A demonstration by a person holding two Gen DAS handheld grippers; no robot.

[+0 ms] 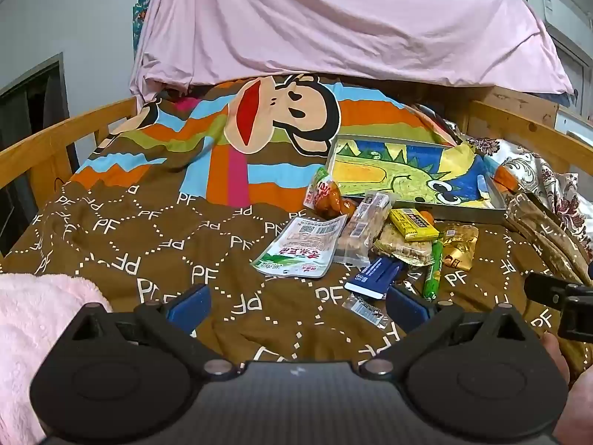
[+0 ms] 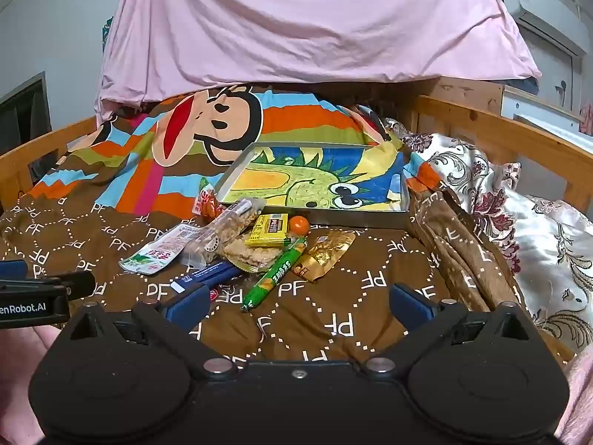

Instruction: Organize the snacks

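Observation:
A heap of snack packets lies on the brown bedspread in front of a metal tray [image 1: 496,200] [image 2: 370,218] lined with a dinosaur picture. Among them are a white-green pouch [image 1: 304,246] [image 2: 155,254], a green sausage stick [image 1: 433,270] [image 2: 276,272], a yellow packet [image 1: 413,224] [image 2: 270,230], a gold packet [image 1: 459,246] [image 2: 322,254] and a dark blue packet [image 1: 374,276] [image 2: 207,276]. My left gripper [image 1: 298,306] hovers open just short of the heap. My right gripper [image 2: 298,306] is open over bare bedspread, right of the heap. Neither holds anything.
Wooden bed rails [image 1: 55,137] [image 2: 519,126] run along both sides. A pink sheet [image 1: 333,18] hangs at the back. A floral satin quilt [image 2: 537,222] is bunched at the right. A pink fluffy sleeve [image 1: 33,319] shows at the lower left.

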